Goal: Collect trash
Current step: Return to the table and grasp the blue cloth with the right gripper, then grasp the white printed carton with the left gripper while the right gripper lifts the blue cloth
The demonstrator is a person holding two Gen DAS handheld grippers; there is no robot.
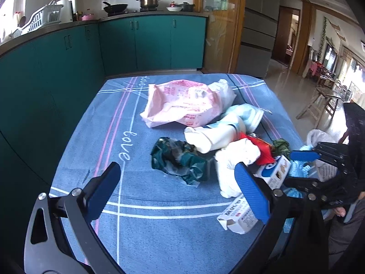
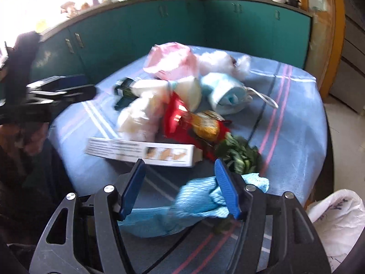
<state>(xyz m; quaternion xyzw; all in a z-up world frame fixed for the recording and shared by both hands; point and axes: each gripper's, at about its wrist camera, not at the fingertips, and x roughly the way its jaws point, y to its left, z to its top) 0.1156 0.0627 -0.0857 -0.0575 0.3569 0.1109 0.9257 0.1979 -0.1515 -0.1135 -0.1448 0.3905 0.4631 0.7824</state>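
Trash lies piled on a table with a blue cloth (image 1: 146, 233): a pink plastic bag (image 1: 182, 105), a dark green wrapper (image 1: 180, 157), a white crumpled bag (image 1: 232, 166), a red wrapper (image 2: 175, 118), a white carton (image 2: 141, 151), green leaves (image 2: 239, 154) and a light blue cloth (image 2: 198, 203). My left gripper (image 1: 178, 187) is open and empty above the cloth, just short of the green wrapper. My right gripper (image 2: 180, 182) is open over the light blue cloth, near the carton. The right wrist view is blurred.
Green kitchen cabinets (image 1: 148, 41) stand behind the table, with pots on the counter. A white plastic bag (image 2: 337, 223) hangs off the table's right edge. A light blue bundle (image 2: 225, 93) lies at the pile's far side. Wooden furniture (image 1: 319, 100) stands at the right.
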